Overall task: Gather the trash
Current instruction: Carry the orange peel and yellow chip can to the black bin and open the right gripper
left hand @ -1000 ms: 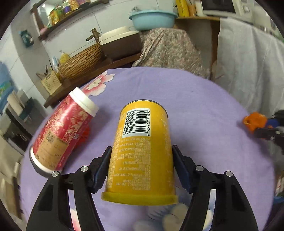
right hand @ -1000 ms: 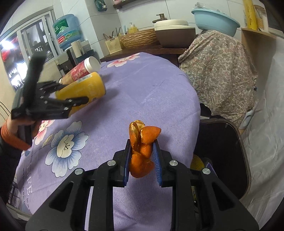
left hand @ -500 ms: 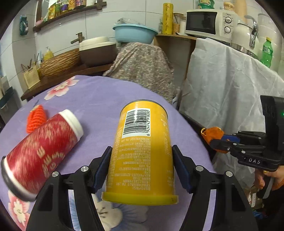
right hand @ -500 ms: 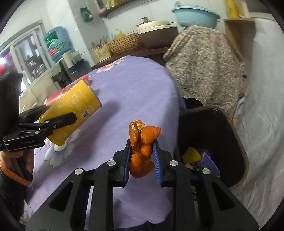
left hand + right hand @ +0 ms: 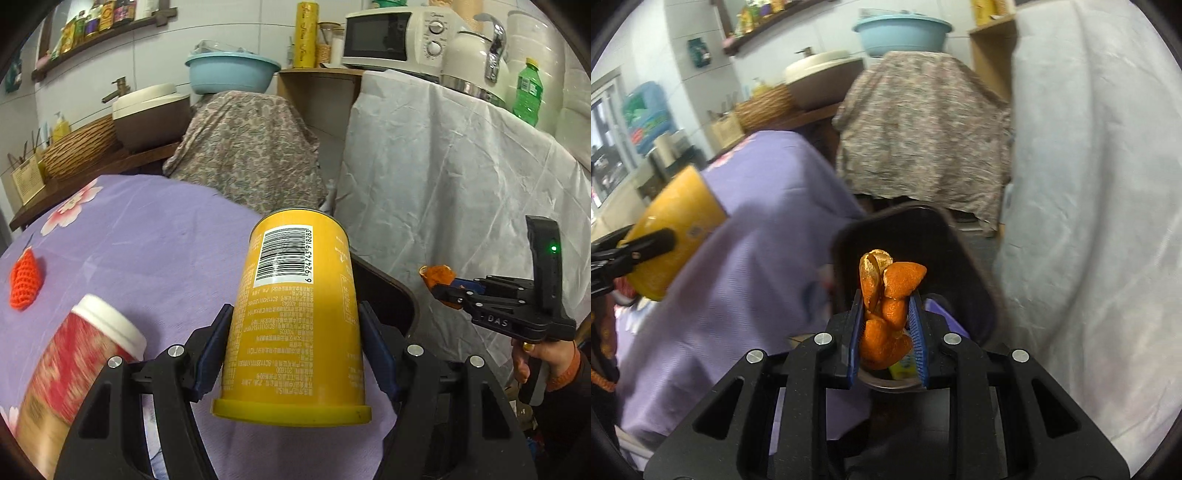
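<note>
My left gripper is shut on a yellow canister, held over the edge of the purple floral tablecloth; the canister also shows at the left of the right wrist view. Orange peel is clamped in my right gripper, which hangs over the black trash bin. In the left wrist view that right gripper sits at the right with the peel at its tip. The bin's rim curves behind the canister.
A red canister with a white cap lies on the table at the left, beside an orange knitted piece. A white sheet drapes the counter on the right; a floral cloth covers something behind the bin. Scraps lie in the bin.
Both grippers have swung right toward the bin, off the table's middle. The right gripper now hangs above the bin's opening. The red canister has slid to the left edge of view.
</note>
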Demonstrator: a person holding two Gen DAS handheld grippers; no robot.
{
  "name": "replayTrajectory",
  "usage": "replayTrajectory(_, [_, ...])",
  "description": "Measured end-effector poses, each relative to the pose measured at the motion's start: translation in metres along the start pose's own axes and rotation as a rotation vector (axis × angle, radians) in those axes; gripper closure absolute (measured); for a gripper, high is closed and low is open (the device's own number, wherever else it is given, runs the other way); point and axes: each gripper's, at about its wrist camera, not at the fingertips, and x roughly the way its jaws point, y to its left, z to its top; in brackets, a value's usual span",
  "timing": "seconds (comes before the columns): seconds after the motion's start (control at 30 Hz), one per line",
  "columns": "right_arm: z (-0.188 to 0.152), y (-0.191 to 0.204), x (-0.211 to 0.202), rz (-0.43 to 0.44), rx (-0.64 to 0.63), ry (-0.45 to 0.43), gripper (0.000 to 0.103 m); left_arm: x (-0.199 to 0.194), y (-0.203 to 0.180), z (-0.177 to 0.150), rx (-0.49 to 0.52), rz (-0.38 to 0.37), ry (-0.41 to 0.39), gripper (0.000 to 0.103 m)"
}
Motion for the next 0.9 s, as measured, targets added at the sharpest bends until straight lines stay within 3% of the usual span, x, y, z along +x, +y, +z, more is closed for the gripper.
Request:
replayTrajectory(0.23, [-0.01,-0.016,0.008,-0.01,0.032,0.028,0.079,0.012,0.001,0.0,0.008,-0.002,0.009,0.037])
replayTrajectory(0.6, [-0.004,-0.002,0.024,0.016,0.0,0.052,0.079,0.008,0.012,0.005,-0.009,0.006,-0.002,0.037])
replayTrajectory(0.9, [-0.009,0.003,0.09,-0.004,-0.042,0.181,0.079,0.01,-0.022,0.022,0.053,-0.051,-0.031,0.037])
